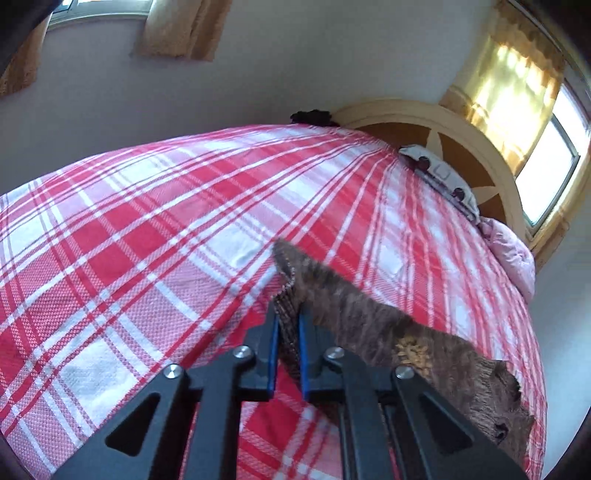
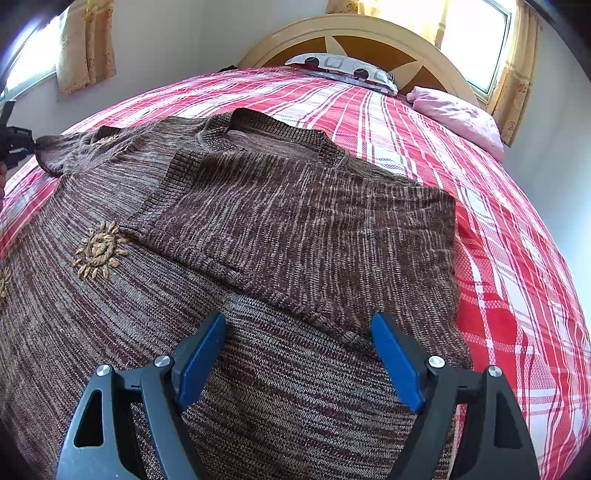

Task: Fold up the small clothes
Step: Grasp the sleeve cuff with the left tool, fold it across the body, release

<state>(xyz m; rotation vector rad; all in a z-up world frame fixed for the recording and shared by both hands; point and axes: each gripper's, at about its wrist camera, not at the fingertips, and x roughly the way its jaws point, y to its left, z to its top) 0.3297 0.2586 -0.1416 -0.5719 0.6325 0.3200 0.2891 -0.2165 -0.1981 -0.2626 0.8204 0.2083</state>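
Between the blue pads of the left hand-held gripper (image 1: 287, 325) a ribbed edge of the brown knitted sweater (image 1: 354, 321) is pinched, the jaws pressed tight on the cloth. From there the knit trails away to the right and lower right, lifted off the red-and-white checked bedspread (image 1: 147, 229). The right hand-held gripper (image 2: 298, 363) hangs with its jaws spread wide over the sweater's body (image 2: 258, 229), nothing between the pads. The sweater lies flat across the bed, its right side folded inward over the chest, the neckline toward the headboard (image 2: 354, 27). An embroidered tan sun motif (image 2: 99, 249) shows on the left part. Beyond it a patterned pillow (image 2: 343, 68) and a pink pillow (image 2: 458, 114) lie by the headboard, with curtained windows behind.
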